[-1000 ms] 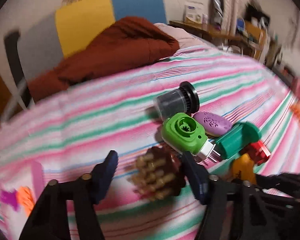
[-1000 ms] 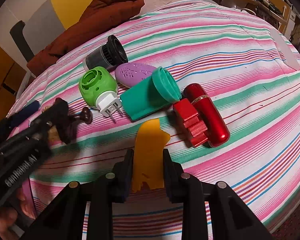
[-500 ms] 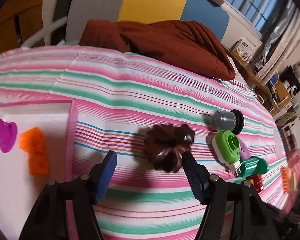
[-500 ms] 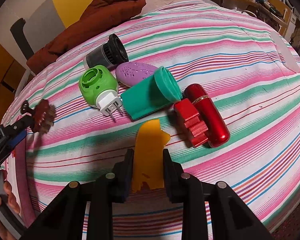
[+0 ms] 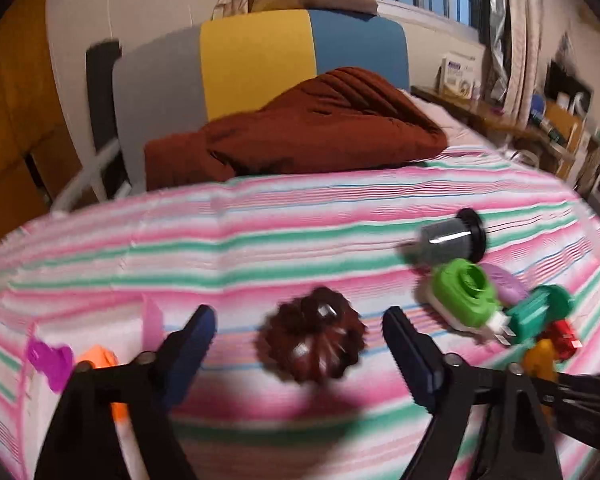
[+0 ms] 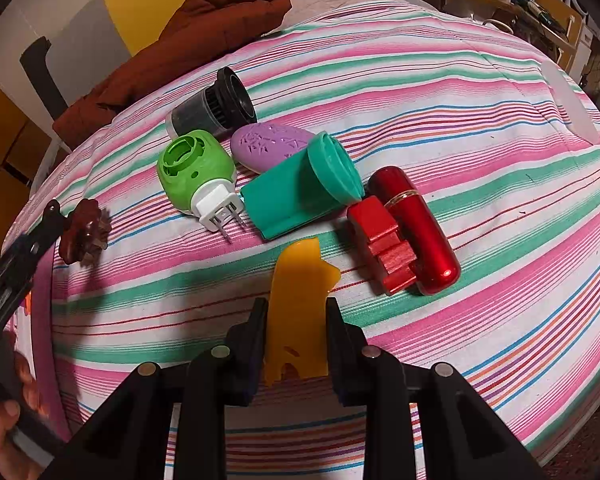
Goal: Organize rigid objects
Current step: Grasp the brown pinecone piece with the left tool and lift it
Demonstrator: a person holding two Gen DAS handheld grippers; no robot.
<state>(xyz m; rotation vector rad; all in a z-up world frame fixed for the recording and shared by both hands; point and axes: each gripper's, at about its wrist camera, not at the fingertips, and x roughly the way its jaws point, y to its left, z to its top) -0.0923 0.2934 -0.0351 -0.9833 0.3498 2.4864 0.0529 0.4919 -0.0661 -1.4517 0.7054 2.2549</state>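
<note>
Brown fluted piece sits dead ahead between my left gripper jaws, which are spread wide and not touching it; I can't tell from the blur whether it's resting on the bed or just off it. It's round, so no long axis to line up. Pink tray with the magenta piece and orange block lies just to the left of the jaws, so I judge the left side is nearer for drop-offs. Right gripper is clamped on the yellow piece, long axis pointing forward along the fingers, held low near the bed just short of the teal cup and red block
</note>
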